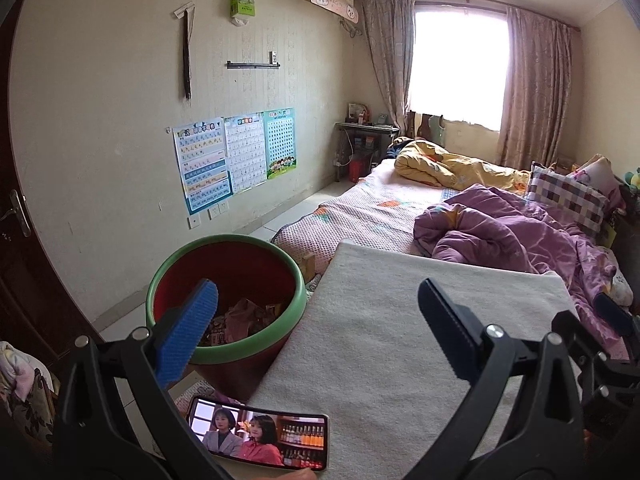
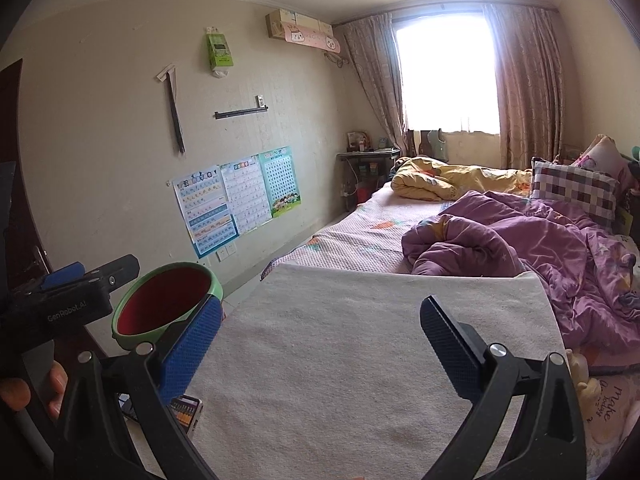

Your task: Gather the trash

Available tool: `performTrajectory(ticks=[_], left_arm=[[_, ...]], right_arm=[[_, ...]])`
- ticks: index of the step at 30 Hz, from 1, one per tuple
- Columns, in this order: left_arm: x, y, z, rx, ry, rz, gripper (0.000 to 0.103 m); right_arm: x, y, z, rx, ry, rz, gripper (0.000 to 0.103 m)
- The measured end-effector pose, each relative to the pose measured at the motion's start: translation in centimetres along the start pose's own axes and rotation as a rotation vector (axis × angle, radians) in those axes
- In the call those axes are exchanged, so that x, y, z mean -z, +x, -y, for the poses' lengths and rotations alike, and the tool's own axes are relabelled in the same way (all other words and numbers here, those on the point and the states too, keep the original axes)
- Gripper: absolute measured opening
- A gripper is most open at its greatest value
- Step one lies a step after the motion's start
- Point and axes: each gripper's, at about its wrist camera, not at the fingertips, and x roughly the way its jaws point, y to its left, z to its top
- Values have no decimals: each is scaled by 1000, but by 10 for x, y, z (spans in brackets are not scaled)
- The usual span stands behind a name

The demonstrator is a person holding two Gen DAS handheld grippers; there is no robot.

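A red bin with a green rim [image 1: 224, 312] stands on the floor beside the bed's near left corner; crumpled wrappers [image 1: 244, 318] lie inside it. My left gripper [image 1: 320, 320] hangs open over the bin's right edge and a white mat [image 1: 392, 344], nothing between its fingers. In the right wrist view the same bin [image 2: 164, 304] shows at lower left, and my right gripper [image 2: 324, 344] is open and empty above the white mat [image 2: 340, 360]. The left gripper's body [image 2: 60, 304] sits at the far left there, held by a hand [image 2: 52, 396].
A phone [image 1: 260, 434] playing video lies on the mat's near left corner. A purple quilt [image 1: 520, 240], a yellow quilt [image 1: 444, 164] and a checked pillow [image 1: 568, 196] cover the bed. A dark door [image 1: 24, 240] is at left; a small desk [image 1: 366, 132] stands by the window.
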Motion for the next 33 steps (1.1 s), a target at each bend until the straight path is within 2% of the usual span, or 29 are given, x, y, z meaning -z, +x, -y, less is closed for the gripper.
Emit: performTrajectory(ticks=[10,17,20,23,27,30,33], left_arm=[[-1,6,-1,-15,-13,-5,98],[0,11,7,11,1,-15,98],[2,13,9,30,-1,-25,98],[7,11,6,36,-11,4,98],[9,12,-3,13,8,8,98],[13,19,-16,-9,-1,-13,98],[16,26,-37,-49,-21,-41,98]], right_arm=[[-2,11,3,-23,1,-9,96],[1,15,10,-8,9,-28,96],[9,24,17,10,3,-69,96],[28,44,38,59,27,-165,96],[57,65,89,239,87,-294,96],[75,81,123,317,112,-398,96],[90,89,146,369,136,-432,96]])
